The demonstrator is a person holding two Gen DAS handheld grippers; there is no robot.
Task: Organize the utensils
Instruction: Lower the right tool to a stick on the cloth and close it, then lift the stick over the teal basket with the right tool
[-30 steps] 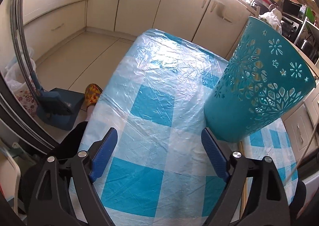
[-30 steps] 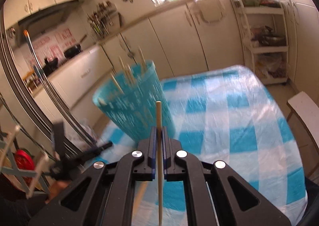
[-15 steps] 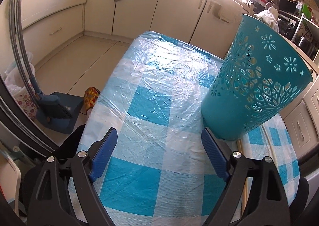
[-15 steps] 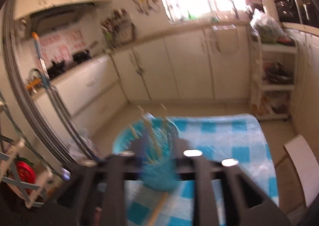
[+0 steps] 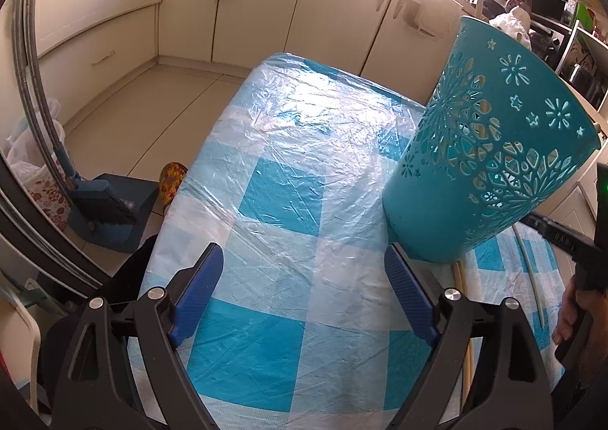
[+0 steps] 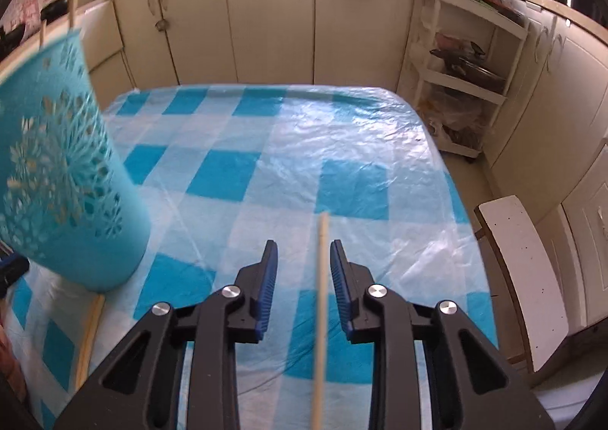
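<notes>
Since half a second ago the right tongs (image 6: 300, 270) have swung away from the mouth of the teal basket (image 6: 57, 179), where their view was a blur over the sticks inside, and now point low across the checked table (image 6: 353, 133), with a single wooden stick (image 6: 321, 301) lying on the cloth between the two blue pads. Those tongs are spread apart, the stick untouched and nearer the right-hand pad. The left tongs (image 5: 300, 293) have barely shifted; they gape wide over bare cloth and hold nothing, with the basket (image 5: 490, 156) just to their right. The basket stands on the table, a few stick tips showing above its rim in the right view. Two more loose sticks lie by its foot: a stick on the cloth (image 5: 465, 320) running out from under its base, and a paler stick (image 5: 532, 270) beside it. The step in hand looks like picking up the next loose piece. The next move, I judge, calls for centring the pads on the stick, lowering until they bracket it against the cloth, pinching, then carrying it upright to the basket mouth.
</notes>
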